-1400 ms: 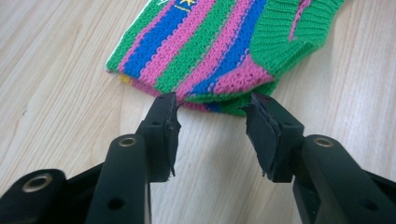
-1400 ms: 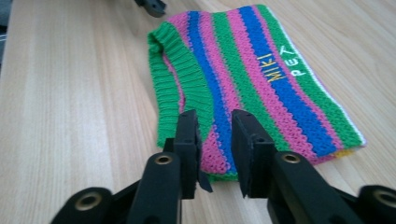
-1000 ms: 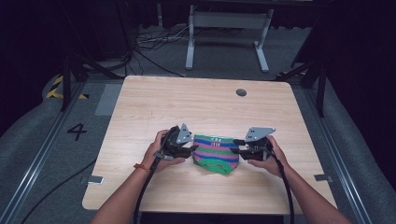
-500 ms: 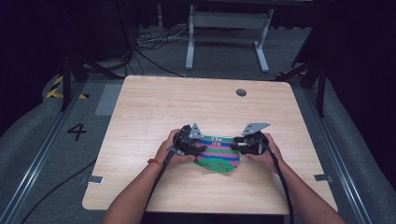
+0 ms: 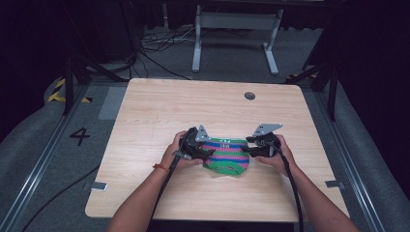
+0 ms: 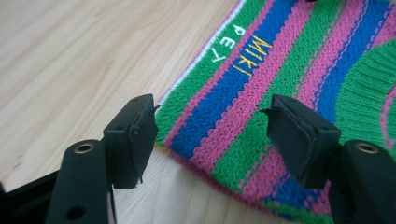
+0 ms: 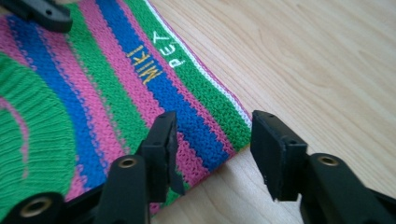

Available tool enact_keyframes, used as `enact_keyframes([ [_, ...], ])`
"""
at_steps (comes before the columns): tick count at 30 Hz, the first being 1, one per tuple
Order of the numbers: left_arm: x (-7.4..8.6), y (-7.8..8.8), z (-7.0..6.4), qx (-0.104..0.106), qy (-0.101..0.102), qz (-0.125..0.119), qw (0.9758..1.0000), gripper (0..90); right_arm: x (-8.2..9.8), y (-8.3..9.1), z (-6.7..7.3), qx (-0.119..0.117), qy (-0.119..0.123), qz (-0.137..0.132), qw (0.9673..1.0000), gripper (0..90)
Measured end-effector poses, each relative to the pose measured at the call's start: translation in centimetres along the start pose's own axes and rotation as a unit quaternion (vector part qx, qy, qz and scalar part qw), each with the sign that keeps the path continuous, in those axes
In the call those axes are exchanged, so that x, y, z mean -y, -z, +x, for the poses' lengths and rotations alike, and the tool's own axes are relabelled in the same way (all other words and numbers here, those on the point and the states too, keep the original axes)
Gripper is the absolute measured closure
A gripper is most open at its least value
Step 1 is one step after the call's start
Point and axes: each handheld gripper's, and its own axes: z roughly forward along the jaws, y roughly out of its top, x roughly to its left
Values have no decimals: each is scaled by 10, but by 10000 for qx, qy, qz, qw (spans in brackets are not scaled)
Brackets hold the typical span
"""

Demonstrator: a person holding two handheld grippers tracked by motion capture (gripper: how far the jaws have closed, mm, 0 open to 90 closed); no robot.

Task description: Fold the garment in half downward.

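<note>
The left gripper sits at the left edge of the sweater; its jaws have just been opening and now stand apart, with the striped knit lying between and beyond them but not pressed by either pad. The right gripper sits at the right edge of the sweater; its jaws have likewise just been opening and stand apart, straddling the corner of the hem without clamping it. The sweater lies flat on the table, in the near half and roughly midway between left and right, with one hand on each side. Judged from its look, the sweater is a small knitted piece: light, soft and limp, not fragile, and unlikely to slip on the wood. It will sag and fold wherever it is not supported, so the best hold is on a doubled edge or corner, with the pads closing across the hem rather than on the flat middle. The high view gives the layout: both hands, the trailing cables and the sweater's place on the table. The left gripper view adds the knit texture, the embroidered lettering near the white-trimmed edge and a ribbed green band at the right. The right gripper view shows the same lettering from the opposite side and the corner between its jaws.
</note>
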Motion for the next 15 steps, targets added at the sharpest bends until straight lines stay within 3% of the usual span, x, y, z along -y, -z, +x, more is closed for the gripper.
enact_keyframes([
  [5,-1,17,-3,-79,-99,-94,9999,323,-2,15,5,5,174,-56,9998,504],
  [15,12,44,-8,-100,-220,57,9997,293,3,41,13,116,415,10,9991,397],
])
